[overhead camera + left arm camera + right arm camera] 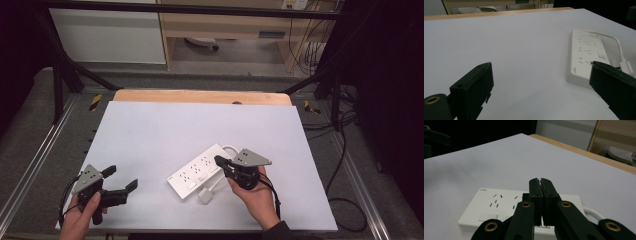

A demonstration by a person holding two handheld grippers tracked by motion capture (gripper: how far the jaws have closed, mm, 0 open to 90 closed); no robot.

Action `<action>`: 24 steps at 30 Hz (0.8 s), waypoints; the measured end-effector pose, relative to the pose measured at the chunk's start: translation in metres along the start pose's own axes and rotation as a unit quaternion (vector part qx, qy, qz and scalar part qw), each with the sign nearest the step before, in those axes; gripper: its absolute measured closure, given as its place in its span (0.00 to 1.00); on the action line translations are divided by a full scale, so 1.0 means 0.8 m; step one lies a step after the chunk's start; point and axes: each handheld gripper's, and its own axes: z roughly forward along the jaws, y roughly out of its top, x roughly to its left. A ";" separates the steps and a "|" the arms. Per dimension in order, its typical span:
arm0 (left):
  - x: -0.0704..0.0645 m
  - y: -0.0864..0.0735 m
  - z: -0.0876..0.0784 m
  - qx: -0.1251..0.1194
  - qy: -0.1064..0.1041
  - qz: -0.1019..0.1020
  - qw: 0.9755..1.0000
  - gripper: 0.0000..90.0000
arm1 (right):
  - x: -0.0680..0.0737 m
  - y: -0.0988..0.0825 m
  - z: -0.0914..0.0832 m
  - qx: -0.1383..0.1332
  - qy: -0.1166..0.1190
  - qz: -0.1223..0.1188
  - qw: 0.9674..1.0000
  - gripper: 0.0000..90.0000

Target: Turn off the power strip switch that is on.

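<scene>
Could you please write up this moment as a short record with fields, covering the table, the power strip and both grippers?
surface: white table top with a wooden edge along the far side
object: white power strip, lying flat, sockets facing up
cable and plug: white cable curls round the strip's far end; white plug lies on the table beside the strip
left gripper: jaws wide open, held at the near left corner, apart from the strip
right gripper: jaws closed together, tips over the strip; contact cannot be told

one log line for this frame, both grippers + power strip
left gripper: open, idle, front-left | right gripper: shut, empty, over power strip switches | plug: loose beside strip | table
</scene>
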 end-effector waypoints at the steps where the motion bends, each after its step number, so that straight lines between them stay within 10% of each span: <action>1: 0.000 0.000 0.000 0.000 0.001 0.000 1.000 0.06 | 0.001 -0.001 0.001 0.001 0.002 -0.001 1.000 1.00; 24: 0.000 0.001 0.000 -0.001 -0.001 0.001 1.000 0.06 | 0.028 -0.017 0.026 0.042 0.046 0.000 0.998 1.00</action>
